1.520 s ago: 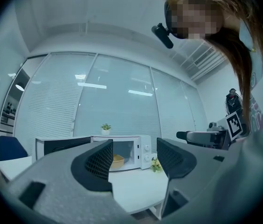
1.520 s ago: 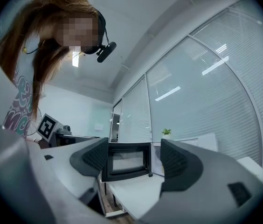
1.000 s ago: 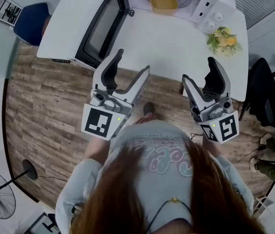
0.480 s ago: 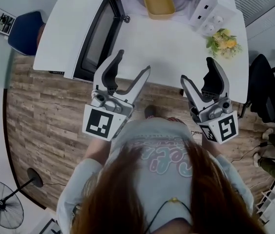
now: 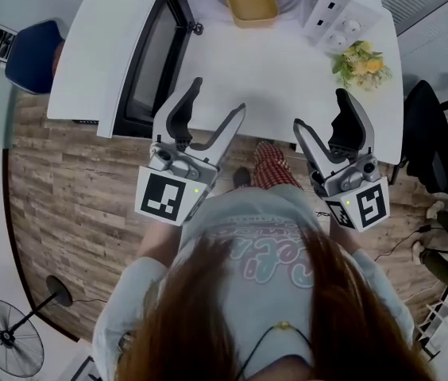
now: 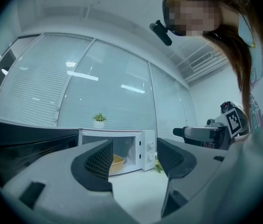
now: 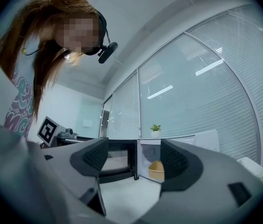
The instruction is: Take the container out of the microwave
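The container (image 5: pixel 249 0), a shallow yellow tub, sits inside the open microwave (image 5: pixel 329 16) at the far side of the white table (image 5: pixel 272 78), just behind the sill, where nothing blocks a straight reach. The door (image 5: pixel 146 54) is swung fully out to the left, so I judge the opening step done and the reach still to come.

I hold both tools low and near my body, well short of the table's far side. The left gripper (image 5: pixel 218 98) has its jaws spread wide with nothing between them. Its own view looks past the pads at the container (image 6: pixel 117 162) in the cavity. The right gripper (image 5: pixel 321 111) is just as wide open and also empty, and its view frames the container (image 7: pixel 156 170) beside the right pad. I think keeping both open and aimed at the opening lets either one take the rim once I am close. A bunch of flowers (image 5: pixel 357 58) lies just right of the microwave, clear of the path.

Compared with a second ago, the table and microwave have slid up and left in the head view, and a checked trouser leg now shows below the table edge, so I seem to be stepping in. The grippers keep the same spread and pose.
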A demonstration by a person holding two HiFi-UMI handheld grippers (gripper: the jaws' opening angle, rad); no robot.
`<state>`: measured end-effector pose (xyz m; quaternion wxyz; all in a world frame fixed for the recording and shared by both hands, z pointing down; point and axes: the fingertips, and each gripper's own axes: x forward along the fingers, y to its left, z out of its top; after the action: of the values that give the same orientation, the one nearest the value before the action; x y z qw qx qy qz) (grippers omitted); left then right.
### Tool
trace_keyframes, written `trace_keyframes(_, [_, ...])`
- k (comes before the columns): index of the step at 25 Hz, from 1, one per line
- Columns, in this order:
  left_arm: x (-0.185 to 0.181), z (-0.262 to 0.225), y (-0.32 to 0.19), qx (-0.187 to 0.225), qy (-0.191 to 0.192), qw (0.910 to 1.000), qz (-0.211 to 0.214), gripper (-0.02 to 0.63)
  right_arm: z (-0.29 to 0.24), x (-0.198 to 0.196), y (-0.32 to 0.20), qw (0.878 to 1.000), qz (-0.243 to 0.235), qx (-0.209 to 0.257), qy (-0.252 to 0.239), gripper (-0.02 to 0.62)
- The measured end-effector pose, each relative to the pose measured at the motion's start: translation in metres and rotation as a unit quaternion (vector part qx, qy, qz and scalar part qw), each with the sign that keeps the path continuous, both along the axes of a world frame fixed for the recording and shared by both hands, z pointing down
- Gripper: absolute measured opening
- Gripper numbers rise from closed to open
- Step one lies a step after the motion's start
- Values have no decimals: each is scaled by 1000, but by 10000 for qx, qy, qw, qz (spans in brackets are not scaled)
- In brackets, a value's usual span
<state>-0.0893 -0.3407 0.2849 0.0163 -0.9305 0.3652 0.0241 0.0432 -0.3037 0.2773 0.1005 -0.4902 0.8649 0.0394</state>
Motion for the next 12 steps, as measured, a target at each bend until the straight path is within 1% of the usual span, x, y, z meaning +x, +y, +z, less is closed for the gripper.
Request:
trace_keyframes(3, [3, 4, -10, -44, -67, 10000, -29, 279, 1, 2, -9, 10000, -46, 1, 34, 347])
trace_keyframes(6, [7, 3, -22, 10, -9, 10000, -61, 279, 3, 4, -21, 9999, -103, -16, 40, 347])
trace_keyframes(12, [16, 10, -49, -28, 3, 9999, -111, 279, 9, 10, -51, 9997, -222, -71, 61, 347])
